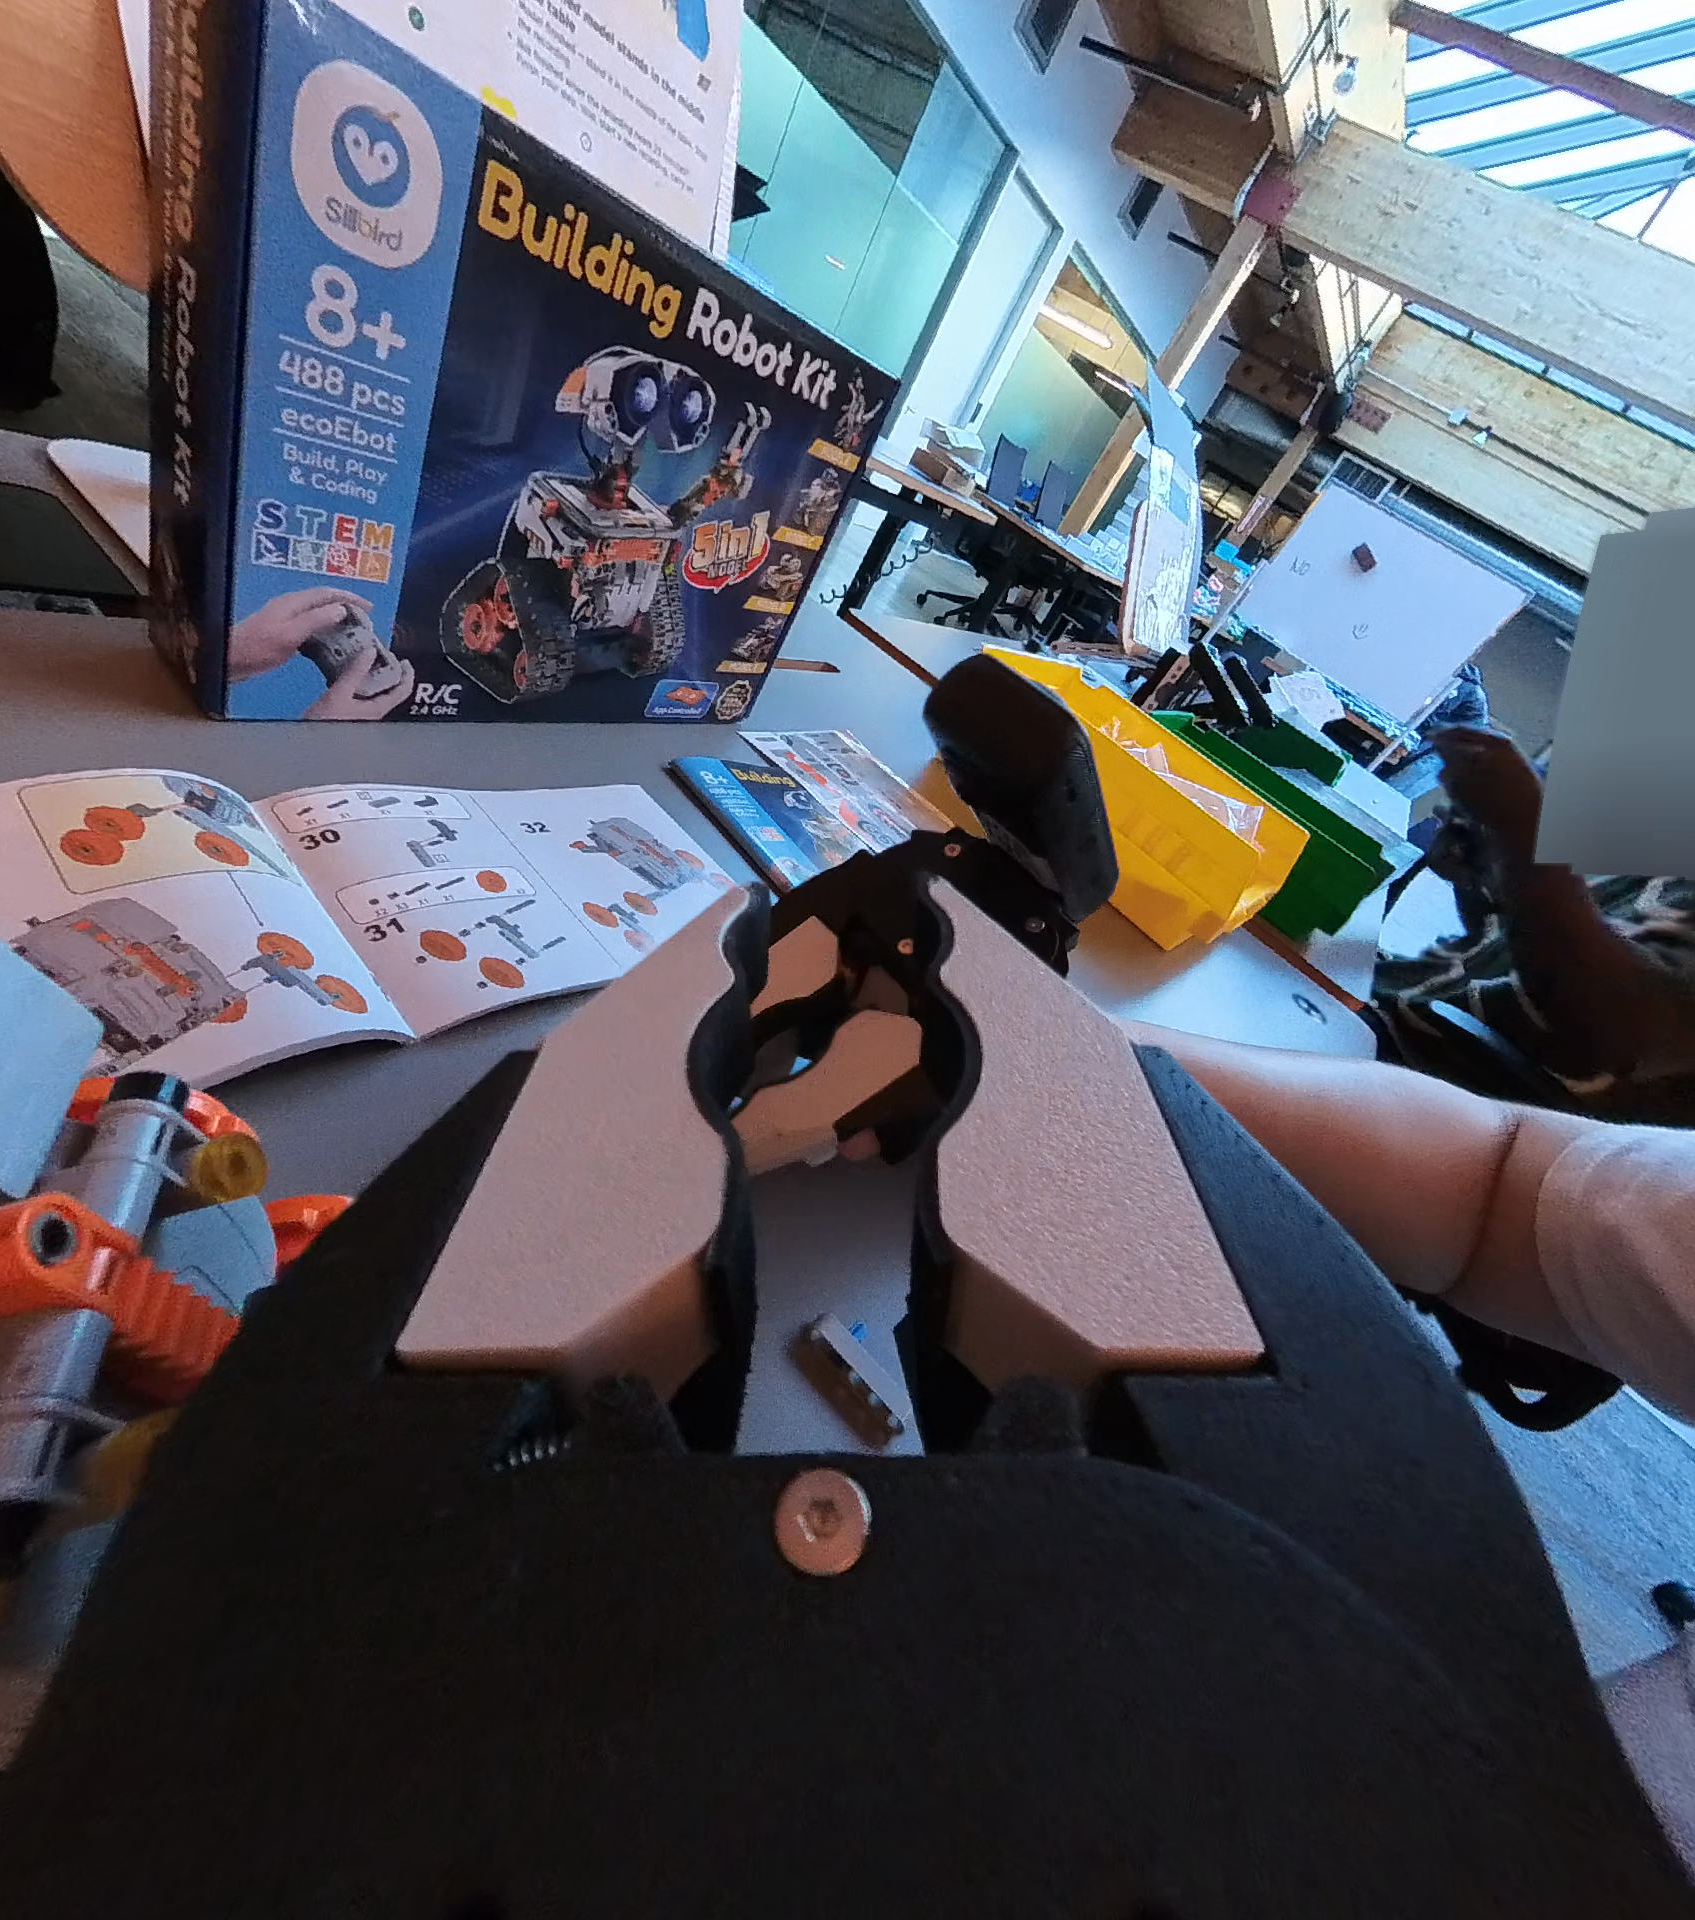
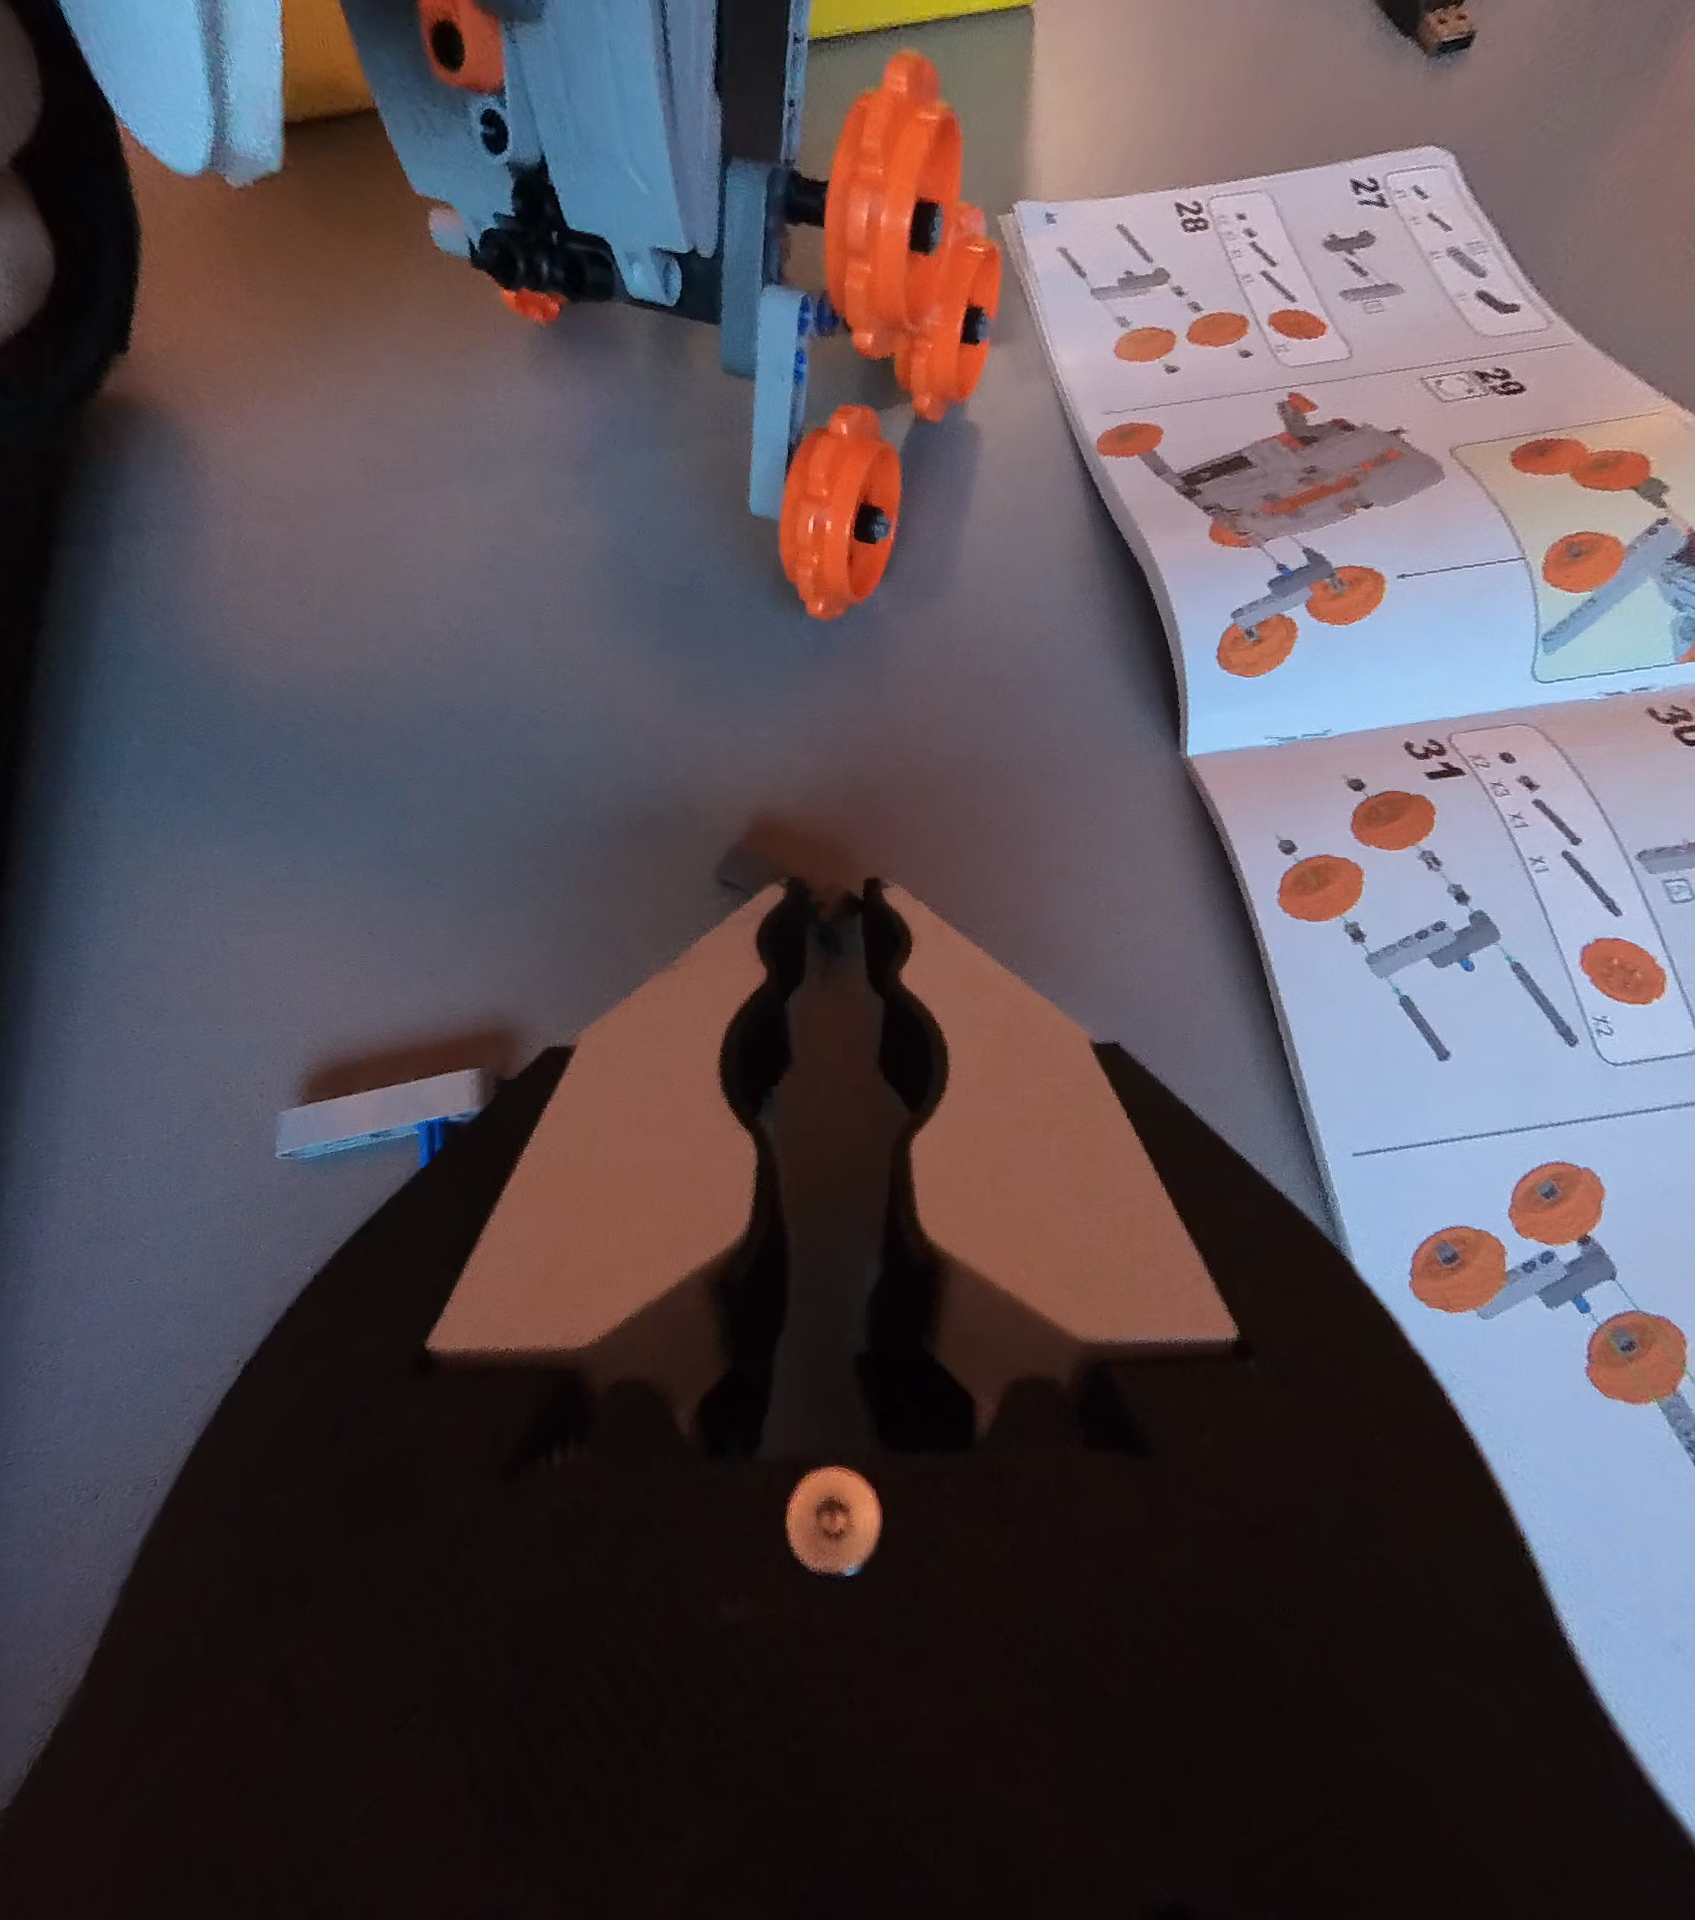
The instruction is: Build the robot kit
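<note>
My left gripper (image 1: 838, 997) hovers above the grey table (image 1: 12, 675), its 2 fingers slightly parted and holding nothing. The partly built grey and orange model (image 1: 64, 1278) sits just beside its left finger, near the table's near edge. A small grey beam with blue pins (image 1: 848, 1382) lies on the table below the gap between these fingers, untouched. The open instruction booklet (image 1: 323, 894) lies further in, and a kit box (image 1: 510, 436) stands upright behind it towards the far edge. My right gripper (image 1: 848, 1049) appears just ahead of the left fingertips.

In the right wrist view, my right gripper (image 2: 830, 894) is nearly closed, fingertips at a small grey piece (image 2: 744, 868) on the table; I cannot tell whether it is gripped. The beam (image 2: 375, 1117) lies just beside the left finger.
</note>
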The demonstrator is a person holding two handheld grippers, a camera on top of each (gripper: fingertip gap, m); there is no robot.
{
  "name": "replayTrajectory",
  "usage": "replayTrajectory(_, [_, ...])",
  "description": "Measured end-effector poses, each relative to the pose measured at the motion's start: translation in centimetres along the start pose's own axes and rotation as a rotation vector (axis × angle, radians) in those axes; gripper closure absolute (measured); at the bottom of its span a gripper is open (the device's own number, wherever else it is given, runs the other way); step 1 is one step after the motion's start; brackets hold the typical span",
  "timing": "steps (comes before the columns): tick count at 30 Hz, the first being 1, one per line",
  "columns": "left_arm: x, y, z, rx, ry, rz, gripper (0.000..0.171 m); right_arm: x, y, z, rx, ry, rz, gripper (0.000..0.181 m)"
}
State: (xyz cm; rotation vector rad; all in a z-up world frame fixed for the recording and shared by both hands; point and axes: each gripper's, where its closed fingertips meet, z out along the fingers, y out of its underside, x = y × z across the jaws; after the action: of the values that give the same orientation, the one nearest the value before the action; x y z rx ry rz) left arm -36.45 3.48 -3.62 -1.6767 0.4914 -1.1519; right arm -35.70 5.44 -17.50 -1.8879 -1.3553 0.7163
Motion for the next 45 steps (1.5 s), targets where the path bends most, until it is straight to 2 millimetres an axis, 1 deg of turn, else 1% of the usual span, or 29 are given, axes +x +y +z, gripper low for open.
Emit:
replayTrajectory(3, [0.0,0.3,0.1,-0.015,0.009,-0.01,0.147,0.3,-0.1,-0.5,0.008,0.014,-0.016,0.171])
replayTrajectory(5, [0.0,0.5,0.2,-0.024,0.016,-0.018,0.148,0.8,-0.7,-1.5,0.039,0.025,-0.029,0.172])
replayTrajectory(7, [0.1,1.0,0.4,-0.05,0.028,-0.035,0.147,1.1,-1.3,-3.0,0.079,0.021,-0.023,0.172])
replayTrajectory(8, [0.2,1.2,0.4,-0.065,0.036,-0.044,0.147,1.0,-1.5,-3.9,0.096,0.002,-0.013,0.172])
replayTrajectory(10, [0.4,1.8,0.7,-0.092,0.048,-0.049,0.147,-0.2,-1.5,-5.8,0.119,-0.064,-0.039,0.172])
replayTrajectory(12, [0.6,2.3,0.9,-0.124,0.052,-0.041,0.147,-0.8,0.4,-7.3,0.047,-0.082,-0.089,0.172])
replayTrajectory(14, [0.6,3.1,1.2,-0.161,0.048,-0.029,0.147,-1.5,2.3,-8.4,-0.021,-0.11,-0.191,0.172])
replayTrajectory(16, [0.8,3.9,1.5,-0.206,0.048,-0.02,0.147,-1.1,3.5,-9.1,-0.074,-0.09,-0.268,0.172])
replayTrajectory(19, [0.9,5.4,1.9,-0.279,0.051,-0.019,0.146,-1.8,3.7,-9.3,-0.041,-0.162,-0.263,0.172])
replayTrajectory(21, [0.9,6.1,2.1,-0.32,0.053,-0.019,0.146,-2.0,4.6,-9.0,-0.06,-0.196,-0.269,0.172])
replayTrajectory(24, [0.8,6.7,2.1,-0.352,0.048,-0.016,0.146,-2.1,5.8,-8.4,-0.093,-0.22,-0.288,0.172])
replayTrajectory(29, [1.0,7.2,2.2,-0.372,0.068,-0.046,0.146,-1.9,6.1,-8.5,-0.122,-0.232,-0.244,0.172])
replayTrajectory(31, [1.4,7.8,2.3,-0.402,0.093,-0.041,0.144,-1.7,5.4,-8.5,-0.115,-0.195,-0.23,0.172])
replayTrajectory(32, [1.8,8.1,2.5,-0.419,0.109,-0.028,0.141,-1.4,4.6,-8.6,-0.095,-0.163,-0.218,0.172])
replayTrajectory(35, [2.7,9.1,3.0,-0.459,0.116,0.066,0.132,-1.1,0.7,-9.3,0.058,-0.088,-0.163,0.172])
replayTrajectory(36, [2.6,9.6,3.2,-0.474,0.097,0.11,0.13,-1.2,-0.5,-9.5,0.102,-0.075,-0.141,0.172])
replayTrajectory(38, [2.0,10.4,3.5,-0.505,0.032,0.184,0.128,-1.2,-1.9,-9.7,0.145,-0.027,-0.123,0.172])
replayTrajectory(40, [1.7,11.0,3.6,-0.534,-0.006,0.212,0.132,-1.2,-2.5,-9.4,0.136,0.032,-0.131,0.172])
replayTrajectory(43, [1.3,11.2,3.8,-0.534,-0.027,0.202,0.135,-2.2,-2.4,-8.4,0.097,0.031,-0.134,0.172])
replayTrajectory(44, [1.0,11.1,3.8,-0.532,-0.042,0.21,0.138,-2.4,-2.4,-8.0,0.09,0.032,-0.13,0.172])
replayTrajectory(45, [0.9,11.1,3.7,-0.533,-0.048,0.221,0.145,-2.6,-2.4,-7.8,0.084,0.029,-0.126,0.172])
